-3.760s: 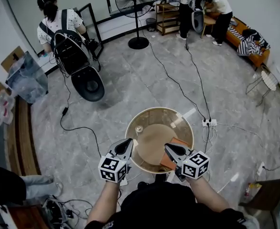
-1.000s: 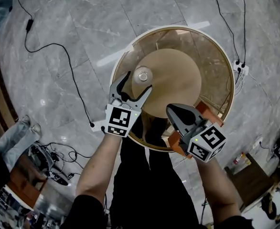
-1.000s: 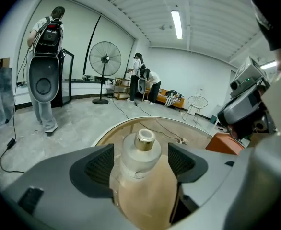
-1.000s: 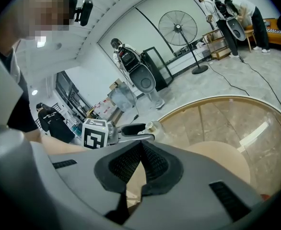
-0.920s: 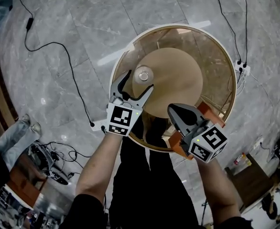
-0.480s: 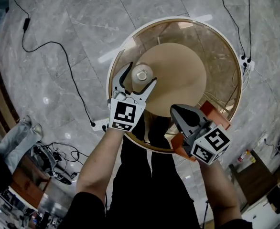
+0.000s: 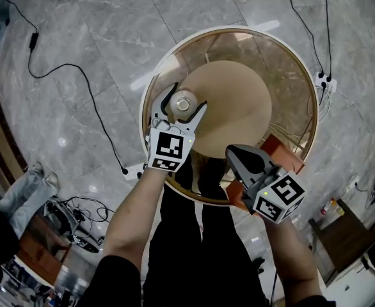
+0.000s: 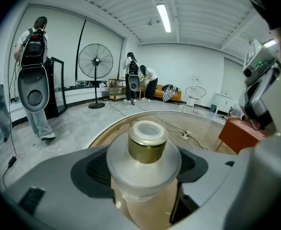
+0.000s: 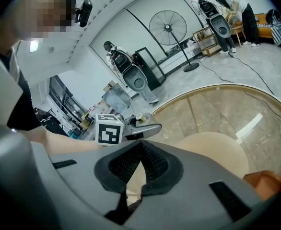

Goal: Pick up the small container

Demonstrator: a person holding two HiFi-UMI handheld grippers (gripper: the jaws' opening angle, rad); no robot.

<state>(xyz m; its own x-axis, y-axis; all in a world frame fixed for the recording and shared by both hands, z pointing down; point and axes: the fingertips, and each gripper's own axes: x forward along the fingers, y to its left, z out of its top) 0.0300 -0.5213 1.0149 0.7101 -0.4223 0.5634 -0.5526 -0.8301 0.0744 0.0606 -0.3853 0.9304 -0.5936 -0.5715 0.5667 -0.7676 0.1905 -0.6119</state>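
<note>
Two jaws of the left gripper (image 7: 189,97) stand apart, one on each side of the small bottle (image 8: 147,152), so they can squeeze it next. I think they are not pinching it yet. The bottle is frosted, with a gold neck and a white cap. It stands up straight near the edge of the round glass table (image 7: 150,88). The right gripper (image 9: 139,150) is closed with nothing in it. It hangs off to the side, near an orange box (image 7: 280,155).
</note>
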